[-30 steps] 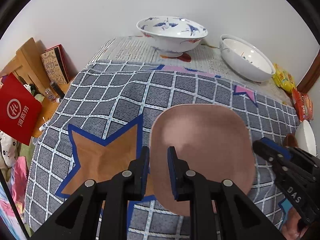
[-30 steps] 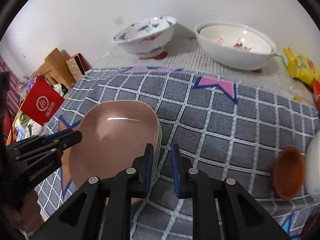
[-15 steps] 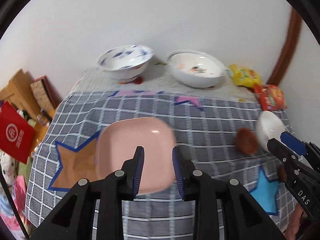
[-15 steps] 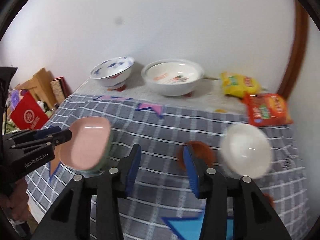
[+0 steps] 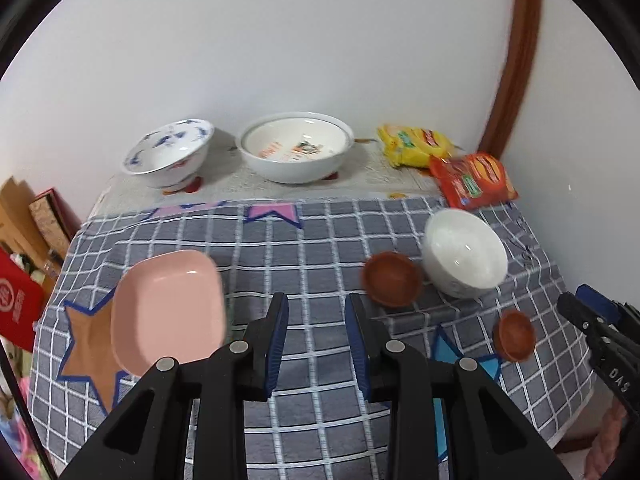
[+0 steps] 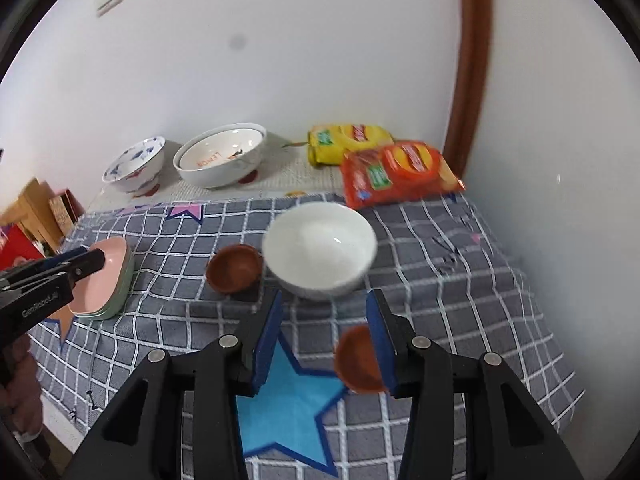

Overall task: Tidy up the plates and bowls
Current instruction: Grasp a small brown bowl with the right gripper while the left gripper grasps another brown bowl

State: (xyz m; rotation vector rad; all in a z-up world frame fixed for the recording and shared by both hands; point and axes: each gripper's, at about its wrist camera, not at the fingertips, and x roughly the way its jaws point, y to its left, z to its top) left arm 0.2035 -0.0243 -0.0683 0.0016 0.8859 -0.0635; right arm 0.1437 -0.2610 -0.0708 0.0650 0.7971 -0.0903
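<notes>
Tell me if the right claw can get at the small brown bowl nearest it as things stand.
Probably yes. The right claw is open and empty, and the small brown bowl sits alone on the cloth just below its right finger, apart from the white bowl.

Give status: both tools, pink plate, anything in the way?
Left tool and right tool both open, holding nothing. Pink plate sits stacked on a green one, clear of both tools. Nothing in the way; white bowl and brown bowls untouched.
</notes>
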